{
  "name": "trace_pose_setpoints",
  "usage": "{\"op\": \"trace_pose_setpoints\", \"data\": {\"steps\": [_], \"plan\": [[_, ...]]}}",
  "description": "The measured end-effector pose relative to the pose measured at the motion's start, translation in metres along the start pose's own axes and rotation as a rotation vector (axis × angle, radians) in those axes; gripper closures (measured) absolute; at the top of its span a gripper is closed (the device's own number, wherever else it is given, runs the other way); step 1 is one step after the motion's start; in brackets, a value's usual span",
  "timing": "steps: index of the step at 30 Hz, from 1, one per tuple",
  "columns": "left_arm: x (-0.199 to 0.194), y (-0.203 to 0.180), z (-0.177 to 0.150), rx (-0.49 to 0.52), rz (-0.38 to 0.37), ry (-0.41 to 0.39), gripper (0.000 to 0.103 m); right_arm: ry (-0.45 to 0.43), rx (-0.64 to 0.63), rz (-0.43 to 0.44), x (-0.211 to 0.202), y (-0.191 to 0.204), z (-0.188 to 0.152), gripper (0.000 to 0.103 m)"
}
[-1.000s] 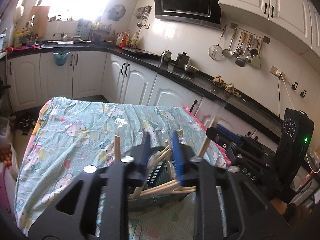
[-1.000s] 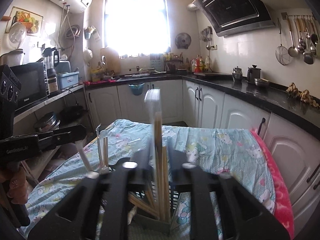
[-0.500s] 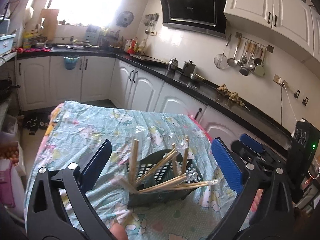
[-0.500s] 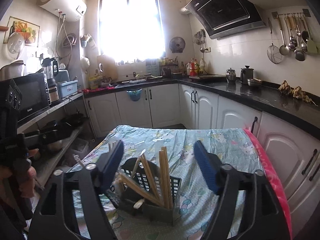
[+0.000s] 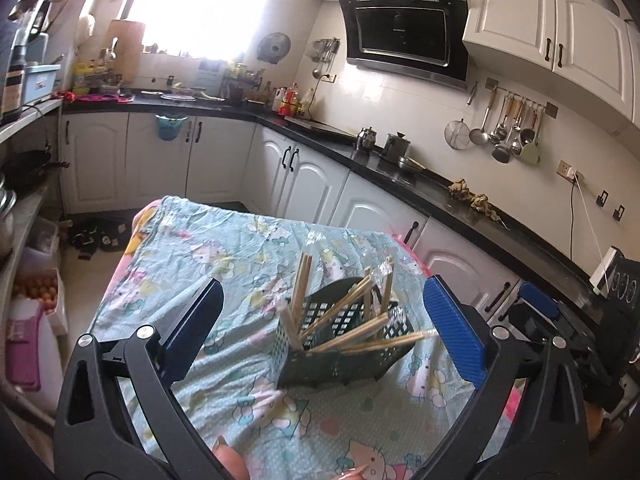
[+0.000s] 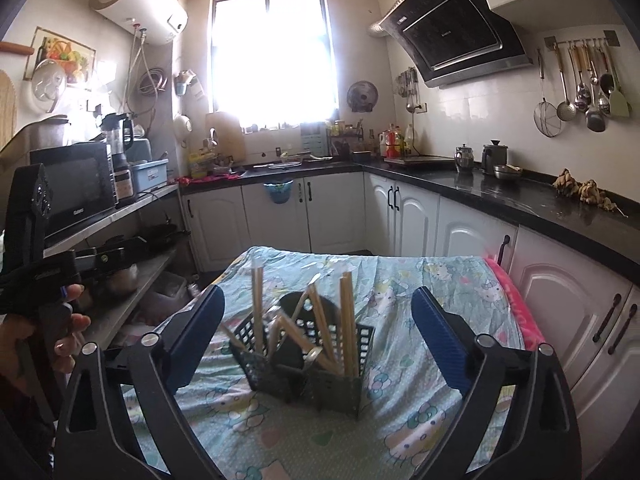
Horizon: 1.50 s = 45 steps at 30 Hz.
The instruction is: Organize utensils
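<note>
A dark green slotted utensil basket [image 5: 344, 352] stands on the table, with several wooden chopsticks [image 5: 348, 330] sticking out of it, some upright and some leaning. It also shows in the right wrist view [image 6: 308, 364] with its chopsticks [image 6: 346, 320]. My left gripper [image 5: 324, 328] is open and empty, pulled back above the basket. My right gripper [image 6: 318, 332] is open and empty, also held back from the basket. The right gripper shows at the right edge of the left wrist view [image 5: 536, 308].
The table wears a light blue cartoon-print cloth [image 5: 224, 264] with a pink edge [image 6: 516, 308] on the right. White cabinets and a black counter [image 6: 500, 196] run behind and to the right. A shelf with a microwave [image 6: 76, 184] stands to the left.
Both grippers were shut on chopsticks over the basket, then opened and drew back. The chopsticks now rest in the basket.
</note>
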<state>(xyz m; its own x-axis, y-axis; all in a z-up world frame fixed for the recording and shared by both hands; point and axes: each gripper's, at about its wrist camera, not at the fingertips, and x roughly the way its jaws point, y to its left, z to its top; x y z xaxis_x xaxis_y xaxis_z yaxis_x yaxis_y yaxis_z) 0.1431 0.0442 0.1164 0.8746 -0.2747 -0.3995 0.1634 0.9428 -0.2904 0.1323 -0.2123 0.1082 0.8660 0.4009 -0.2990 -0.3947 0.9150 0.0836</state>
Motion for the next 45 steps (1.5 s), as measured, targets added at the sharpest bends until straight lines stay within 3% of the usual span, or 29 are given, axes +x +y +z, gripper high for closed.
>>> {"op": "trace_pose_setpoints", "data": {"steps": [15,25,35,40,45], "plan": [[-0.010,0.001,-0.058,0.020,0.047,0.095,0.011,0.062,-0.049,-0.046,-0.022,0.030,-0.052,0.007],[-0.006,0.008,-0.095,0.007,0.081,0.157,0.011,0.170,-0.036,-0.071,-0.011,0.029,-0.101,0.007],[-0.003,0.011,-0.120,0.018,0.129,0.200,0.011,0.230,-0.049,-0.077,-0.004,0.027,-0.125,0.007],[-0.007,0.004,-0.132,0.067,0.176,0.164,0.011,0.214,-0.065,-0.091,-0.005,0.027,-0.133,0.007],[-0.010,-0.005,-0.144,0.100,0.198,0.111,0.011,0.109,-0.084,-0.122,-0.016,0.027,-0.139,0.007]]}}
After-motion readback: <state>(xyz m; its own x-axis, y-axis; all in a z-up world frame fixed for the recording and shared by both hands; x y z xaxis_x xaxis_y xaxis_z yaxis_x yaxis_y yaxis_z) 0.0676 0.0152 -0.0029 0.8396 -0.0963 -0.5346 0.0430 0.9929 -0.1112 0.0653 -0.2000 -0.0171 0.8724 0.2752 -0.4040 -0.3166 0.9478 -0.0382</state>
